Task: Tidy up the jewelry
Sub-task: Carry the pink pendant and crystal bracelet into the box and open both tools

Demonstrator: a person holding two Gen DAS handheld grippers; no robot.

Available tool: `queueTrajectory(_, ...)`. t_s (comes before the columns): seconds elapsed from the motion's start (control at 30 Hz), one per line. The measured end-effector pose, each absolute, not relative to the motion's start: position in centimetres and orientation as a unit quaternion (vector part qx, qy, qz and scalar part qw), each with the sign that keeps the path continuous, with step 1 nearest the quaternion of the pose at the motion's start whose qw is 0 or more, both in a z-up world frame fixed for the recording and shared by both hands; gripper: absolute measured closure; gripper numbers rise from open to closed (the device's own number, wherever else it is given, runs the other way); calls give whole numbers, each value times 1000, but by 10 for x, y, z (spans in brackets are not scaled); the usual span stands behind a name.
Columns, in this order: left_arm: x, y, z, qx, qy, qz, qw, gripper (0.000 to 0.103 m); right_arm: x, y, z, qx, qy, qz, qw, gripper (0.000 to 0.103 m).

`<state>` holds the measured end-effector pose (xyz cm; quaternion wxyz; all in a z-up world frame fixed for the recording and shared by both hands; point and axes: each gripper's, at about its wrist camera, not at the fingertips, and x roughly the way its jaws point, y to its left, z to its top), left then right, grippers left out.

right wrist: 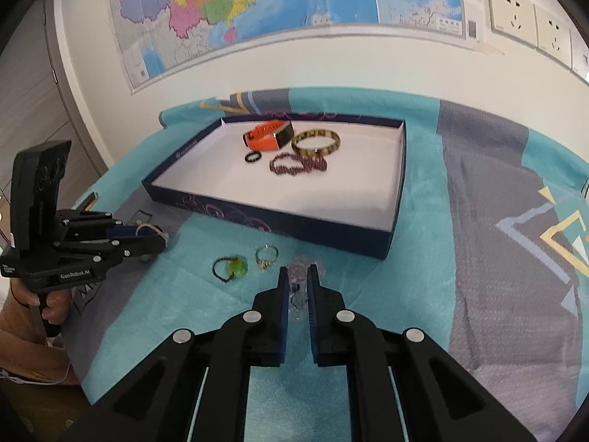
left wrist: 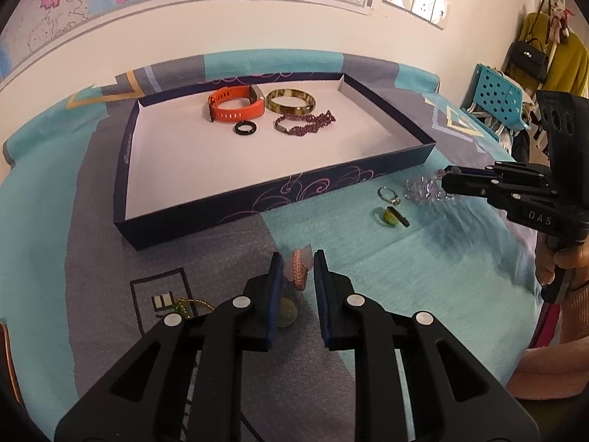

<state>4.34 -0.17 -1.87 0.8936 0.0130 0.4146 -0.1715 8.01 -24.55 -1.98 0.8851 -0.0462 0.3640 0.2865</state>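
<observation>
Left gripper clamps a pink bracelet just in front of the tray. Right gripper clenched on a clear bracelet, also before the tray. Two rings lie nearby. Inside the tray: orange band, bangle, purple chain, black ring.

Clear bead bracelet: blurred, partly hidden between jaws.
Pale green stone: half hidden behind left jaw.
Gold cord: far end covered by gripper.
Purple bead chain: motion-blurred.
</observation>
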Motion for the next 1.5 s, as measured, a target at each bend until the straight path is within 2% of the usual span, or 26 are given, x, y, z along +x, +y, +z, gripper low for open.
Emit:
queueTrajectory(0.9, 43, 2, 6, 7, 380, -176, 908, 85, 79, -234, 41, -49, 292, 322, 899, 95)
queueTrajectory(1.5, 75, 5, 25, 12, 360, -163, 919, 85, 115, -204, 50, -49, 285, 346, 893, 95)
